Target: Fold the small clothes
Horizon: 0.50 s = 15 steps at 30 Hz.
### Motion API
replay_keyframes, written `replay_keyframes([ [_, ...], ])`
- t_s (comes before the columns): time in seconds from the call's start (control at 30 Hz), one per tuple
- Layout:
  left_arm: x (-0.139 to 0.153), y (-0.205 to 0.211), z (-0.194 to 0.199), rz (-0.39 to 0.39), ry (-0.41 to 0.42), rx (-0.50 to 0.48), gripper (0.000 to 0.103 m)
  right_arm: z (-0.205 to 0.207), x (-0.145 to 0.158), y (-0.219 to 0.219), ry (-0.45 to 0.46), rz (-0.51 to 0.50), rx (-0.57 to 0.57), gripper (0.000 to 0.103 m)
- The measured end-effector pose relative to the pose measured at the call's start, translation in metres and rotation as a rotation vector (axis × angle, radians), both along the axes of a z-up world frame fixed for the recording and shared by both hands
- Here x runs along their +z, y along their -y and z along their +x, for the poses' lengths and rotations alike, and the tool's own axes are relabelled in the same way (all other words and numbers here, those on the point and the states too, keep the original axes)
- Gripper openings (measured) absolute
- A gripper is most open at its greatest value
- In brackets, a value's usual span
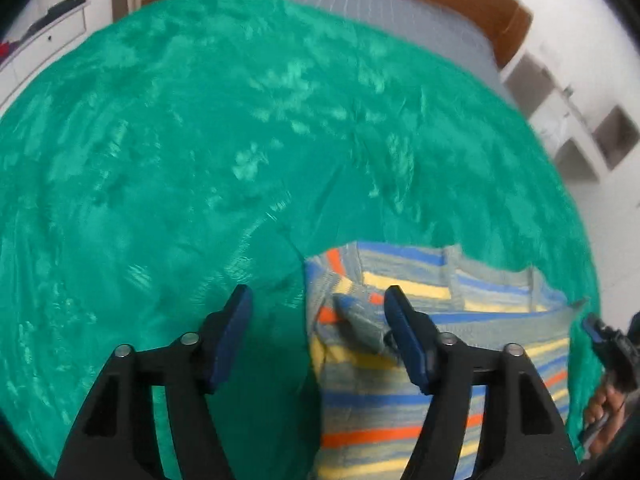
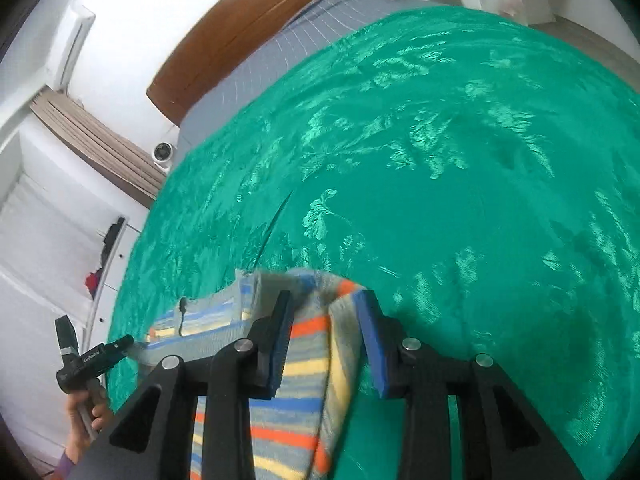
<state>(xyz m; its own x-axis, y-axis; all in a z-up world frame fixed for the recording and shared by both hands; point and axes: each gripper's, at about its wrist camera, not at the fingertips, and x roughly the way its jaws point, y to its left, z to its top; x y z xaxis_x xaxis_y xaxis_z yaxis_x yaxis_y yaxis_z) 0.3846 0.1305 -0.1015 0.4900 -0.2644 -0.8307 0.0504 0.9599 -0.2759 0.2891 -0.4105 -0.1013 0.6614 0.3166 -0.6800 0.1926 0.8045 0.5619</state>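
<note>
jaws of the left gripper (image 1: 318, 304) stand apart, gripping nothing; the right gripper (image 2: 326, 312) has cloth between half-parted jaws, looks let go. the striped garment (image 1: 400, 360) lies at the bed's (image 1: 200, 140) near edge; fold laid, next likely needs fresh hold

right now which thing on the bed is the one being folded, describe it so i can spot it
Start from the wide green patterned bedspread covering the bed. At its near edge lies a small knitted garment. It is the only thing on the spread, striped grey, blue, yellow and orange.
</note>
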Motion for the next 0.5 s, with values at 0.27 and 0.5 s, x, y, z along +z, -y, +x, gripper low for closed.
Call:
replay_keyframes([
  [0.27,-0.016,0.025,-0.035,-0.095,-0.116,-0.328,0.076,-0.010,-0.001,-0.060,-0.113,0.013,0.325,0.036],
  [0.5,-0.008,0.059,0.042,-0.038,-0.062,-0.191,0.078,0.074,-0.001,-0.125,-0.060,-0.109,0.268,0.036],
])
